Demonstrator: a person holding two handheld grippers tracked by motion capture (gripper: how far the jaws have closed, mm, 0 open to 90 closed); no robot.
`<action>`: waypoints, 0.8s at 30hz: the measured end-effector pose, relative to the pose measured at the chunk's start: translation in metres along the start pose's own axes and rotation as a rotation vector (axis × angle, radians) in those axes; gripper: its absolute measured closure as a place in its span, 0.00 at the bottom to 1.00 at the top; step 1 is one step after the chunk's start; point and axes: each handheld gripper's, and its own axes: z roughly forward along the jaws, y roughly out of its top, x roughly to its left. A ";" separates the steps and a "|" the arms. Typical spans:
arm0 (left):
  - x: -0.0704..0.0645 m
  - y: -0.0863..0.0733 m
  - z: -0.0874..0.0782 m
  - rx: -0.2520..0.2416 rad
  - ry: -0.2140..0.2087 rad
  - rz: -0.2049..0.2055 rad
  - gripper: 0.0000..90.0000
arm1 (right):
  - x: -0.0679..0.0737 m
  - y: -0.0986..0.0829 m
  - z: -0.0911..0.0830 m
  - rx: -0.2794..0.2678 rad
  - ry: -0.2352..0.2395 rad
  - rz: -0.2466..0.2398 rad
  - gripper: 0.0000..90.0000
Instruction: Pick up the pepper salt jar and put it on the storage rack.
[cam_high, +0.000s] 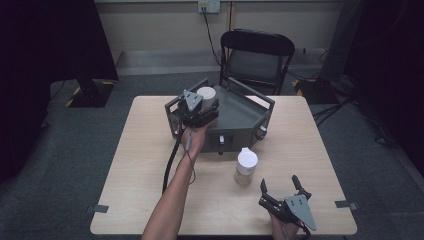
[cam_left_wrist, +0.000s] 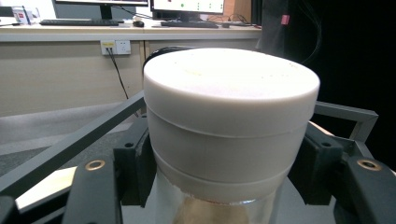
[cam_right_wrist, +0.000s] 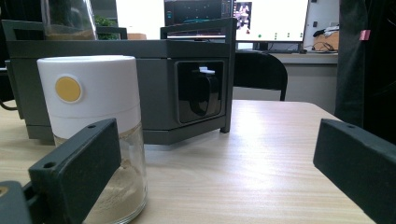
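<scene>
Fingers of your left gripper (cam_high: 200, 107) are clamping the white-lidded jar (cam_left_wrist: 231, 121) over the grey rack (cam_high: 245, 117); right gripper (cam_high: 281, 192) is gaping open near the second jar (cam_high: 246, 166) on the desk (cam_high: 140, 165).

cream lid (cam_left_wrist: 231, 84), grey rack (cam_high: 240, 117), yellow dot (cam_right_wrist: 68, 89)

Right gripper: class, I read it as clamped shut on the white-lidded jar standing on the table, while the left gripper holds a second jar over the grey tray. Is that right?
Not quite. The right gripper is open, its jaws spread wide and holding nothing; the jar stands free on the table, as the right gripper view shows. The left gripper does hold a second jar over the grey tray.
</scene>
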 end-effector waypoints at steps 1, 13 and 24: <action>0.000 0.000 0.000 -0.001 0.000 -0.001 0.38 | 0.000 0.000 0.000 0.000 0.000 -0.001 0.00; 0.005 -0.005 0.003 -0.006 -0.015 -0.022 0.28 | 0.000 0.000 0.000 0.000 0.000 0.000 0.00; 0.002 -0.006 -0.001 -0.029 0.004 -0.047 0.00 | 0.000 0.000 0.000 0.001 0.000 0.000 0.00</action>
